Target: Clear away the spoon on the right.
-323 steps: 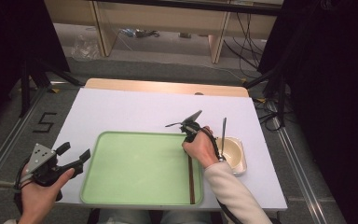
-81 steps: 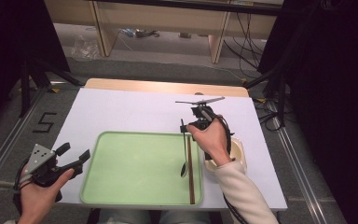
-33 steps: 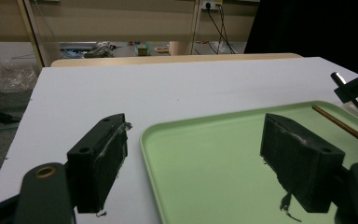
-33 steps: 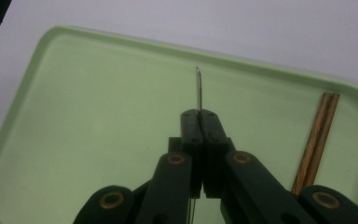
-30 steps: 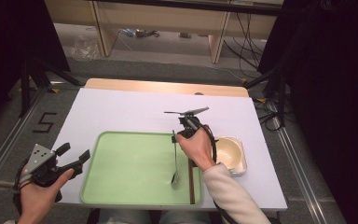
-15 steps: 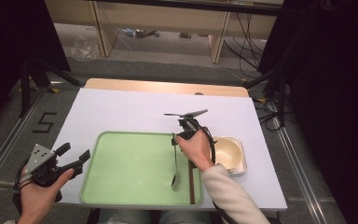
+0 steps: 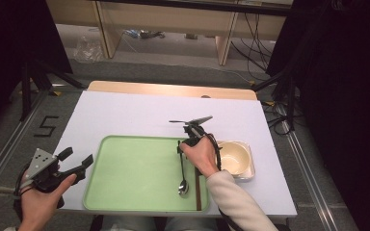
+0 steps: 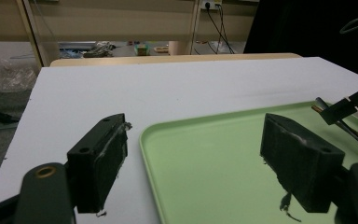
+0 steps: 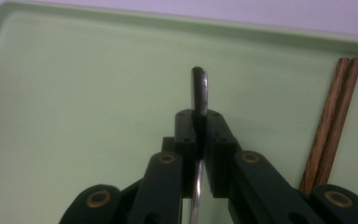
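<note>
White table, green tray: chopsticks laid at 3 o'clock edge, spoon beside them; right gripper just loosening on handle, release left; left gripper agape, empty.

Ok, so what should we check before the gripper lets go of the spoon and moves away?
1. Spoon is over the green tray: ok, its bowl end rests on the tray floor.
2. Spoon is clear of the chopsticks: ok, it lies just left of them and does not cross them.
3. Right gripper has let go: not ok. Its jaws have just been opening a little, but the handle sits between the pads and they look to touch it.
4. Handle end is down flat on the tray: cannot tell.
5. Left gripper is out of the way: ok, it is open and holds nothing, beside the tray's left edge.
</note>
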Available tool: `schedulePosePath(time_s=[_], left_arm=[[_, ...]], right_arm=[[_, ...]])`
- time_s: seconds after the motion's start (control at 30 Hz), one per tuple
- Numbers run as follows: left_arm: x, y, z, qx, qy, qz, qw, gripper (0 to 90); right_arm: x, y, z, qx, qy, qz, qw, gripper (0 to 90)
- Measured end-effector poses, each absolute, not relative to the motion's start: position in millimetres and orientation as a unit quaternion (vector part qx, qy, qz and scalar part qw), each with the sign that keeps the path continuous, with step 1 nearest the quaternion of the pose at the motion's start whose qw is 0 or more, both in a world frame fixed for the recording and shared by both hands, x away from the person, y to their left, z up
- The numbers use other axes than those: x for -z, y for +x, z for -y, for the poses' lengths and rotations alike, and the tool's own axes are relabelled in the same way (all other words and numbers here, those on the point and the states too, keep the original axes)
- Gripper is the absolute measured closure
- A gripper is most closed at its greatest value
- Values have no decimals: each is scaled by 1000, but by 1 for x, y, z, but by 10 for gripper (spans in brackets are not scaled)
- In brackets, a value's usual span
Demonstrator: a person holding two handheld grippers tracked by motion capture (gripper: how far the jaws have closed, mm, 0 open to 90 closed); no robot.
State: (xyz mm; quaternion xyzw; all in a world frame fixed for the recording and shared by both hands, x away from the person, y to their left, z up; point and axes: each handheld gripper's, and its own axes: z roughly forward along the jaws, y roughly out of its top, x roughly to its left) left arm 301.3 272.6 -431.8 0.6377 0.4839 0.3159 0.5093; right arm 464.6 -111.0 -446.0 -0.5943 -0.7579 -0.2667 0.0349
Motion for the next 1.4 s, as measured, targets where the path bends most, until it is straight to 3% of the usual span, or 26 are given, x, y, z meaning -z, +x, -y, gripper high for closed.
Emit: schedulePosePath(time_s=[0.27,0.67,1.4], left_arm=[[432,301,-273,-316,638,-484,509,223],[432,301,-273,-316,638,-484,509,224],[431,301,-274,-317,636,-485,510,224]], right_arm=[[453,465,109,248,-589,769,20,777],[457,465,105,200,-562,802,15,538],[448,466,79,79,-477,875,25,306]])
